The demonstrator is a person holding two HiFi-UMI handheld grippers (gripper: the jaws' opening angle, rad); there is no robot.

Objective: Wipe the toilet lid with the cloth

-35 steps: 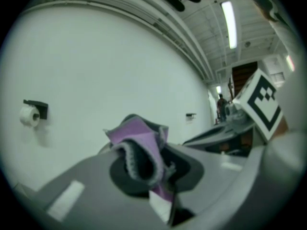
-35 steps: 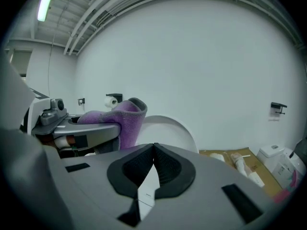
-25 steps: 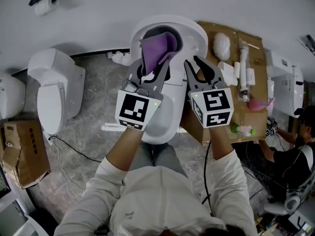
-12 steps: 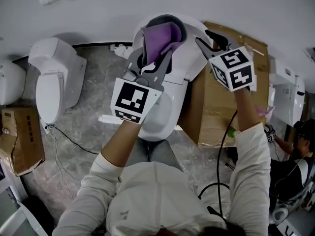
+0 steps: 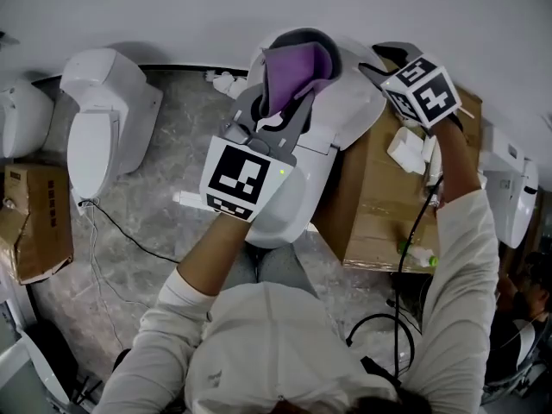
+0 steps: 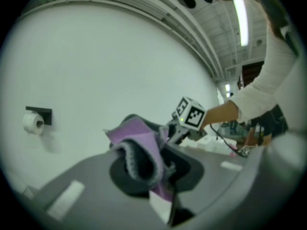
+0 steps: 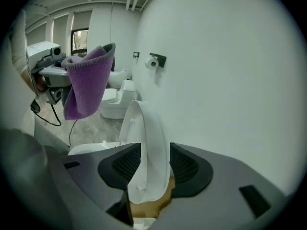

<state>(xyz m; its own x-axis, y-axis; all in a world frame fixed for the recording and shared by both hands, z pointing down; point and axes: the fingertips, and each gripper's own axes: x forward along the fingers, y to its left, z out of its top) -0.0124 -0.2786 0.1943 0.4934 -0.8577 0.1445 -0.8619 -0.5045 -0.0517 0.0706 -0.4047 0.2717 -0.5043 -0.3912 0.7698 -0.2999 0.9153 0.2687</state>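
My left gripper (image 5: pixel 285 102) is shut on a bunched purple cloth (image 5: pixel 293 65), held up in front of the raised white toilet lid (image 5: pixel 358 110). The same cloth fills the jaws in the left gripper view (image 6: pixel 139 152). In the head view my right gripper (image 5: pixel 384 59) is at the lid's right edge. In the right gripper view its jaws are opening, the lid's rim (image 7: pixel 146 143) stands between the pads (image 7: pixel 127 164), and the cloth (image 7: pixel 88 80) hangs at upper left. The toilet bowl (image 5: pixel 289 201) lies below the left gripper's marker cube.
A second white toilet (image 5: pixel 99 128) stands on the floor at left, beside a cardboard box (image 5: pixel 34 222) and a cable (image 5: pixel 112 240). A big cardboard box (image 5: pixel 379 197) with white parts (image 5: pixel 410 149) adjoins the toilet's right side. A toilet roll (image 7: pixel 152 61) hangs on the wall.
My right gripper has swung from beside the left one out to the lid's right edge, rolling over, and its jaws stand wider. The left gripper keeps the cloth in place.
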